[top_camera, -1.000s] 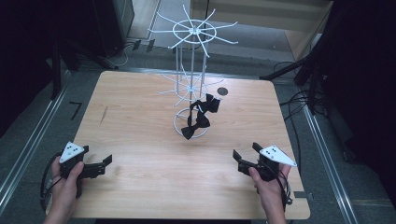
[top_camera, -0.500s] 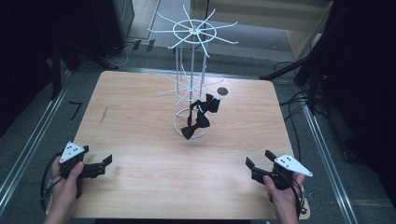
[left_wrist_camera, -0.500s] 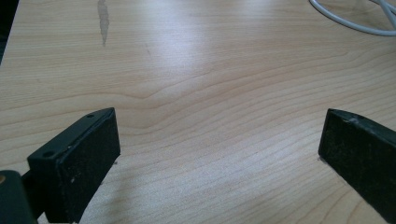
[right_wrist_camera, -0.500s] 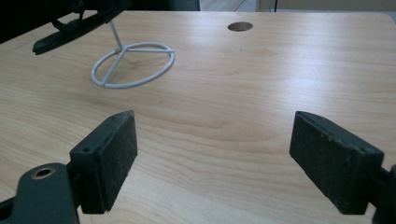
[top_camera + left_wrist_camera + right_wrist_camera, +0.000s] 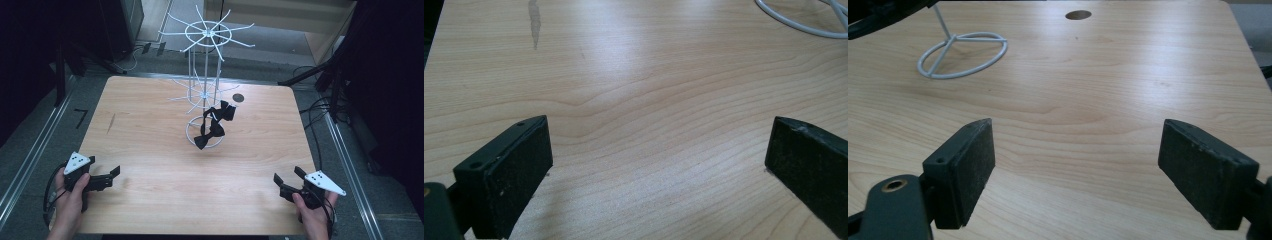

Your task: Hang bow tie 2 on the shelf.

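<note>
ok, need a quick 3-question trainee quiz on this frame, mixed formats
1. True or false: the left tool holds a bow tie.
2. Multiple choice: where do the bow ties hang? A) on the top ring of the rack B) low on the rack, just above its base ring C) flat on the table by the right tool
3. Fill in: the jaws of both tools are ____.

Key:
1. False; its jaws are empty over bare wood.
2. B
3. open
</note>
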`<state>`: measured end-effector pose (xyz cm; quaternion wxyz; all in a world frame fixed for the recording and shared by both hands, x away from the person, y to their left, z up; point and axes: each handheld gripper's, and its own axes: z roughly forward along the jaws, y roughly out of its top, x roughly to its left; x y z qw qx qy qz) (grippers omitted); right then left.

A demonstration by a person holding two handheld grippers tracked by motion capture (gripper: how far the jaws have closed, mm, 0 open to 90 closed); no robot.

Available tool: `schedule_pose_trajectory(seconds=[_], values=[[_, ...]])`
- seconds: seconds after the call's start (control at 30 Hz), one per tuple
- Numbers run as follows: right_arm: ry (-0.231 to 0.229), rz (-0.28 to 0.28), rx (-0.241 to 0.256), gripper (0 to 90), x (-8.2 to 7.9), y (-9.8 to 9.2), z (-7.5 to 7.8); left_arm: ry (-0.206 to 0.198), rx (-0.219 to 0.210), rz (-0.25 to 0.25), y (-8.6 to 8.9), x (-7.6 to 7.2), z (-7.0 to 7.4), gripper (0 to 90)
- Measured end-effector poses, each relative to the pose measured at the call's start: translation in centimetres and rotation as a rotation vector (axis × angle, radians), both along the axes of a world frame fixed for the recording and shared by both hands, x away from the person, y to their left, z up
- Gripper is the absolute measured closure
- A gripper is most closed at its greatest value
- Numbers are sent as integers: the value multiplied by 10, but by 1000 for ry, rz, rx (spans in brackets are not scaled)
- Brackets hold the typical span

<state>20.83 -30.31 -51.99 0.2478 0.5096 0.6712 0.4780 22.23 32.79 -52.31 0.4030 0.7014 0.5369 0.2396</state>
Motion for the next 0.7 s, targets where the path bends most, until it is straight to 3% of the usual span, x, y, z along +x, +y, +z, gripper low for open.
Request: schedule_pose_trajectory(seconds=[0.7], values=[[18, -96, 0, 157, -16, -41, -10, 1, 1, -3, 0, 0, 0, 0]])
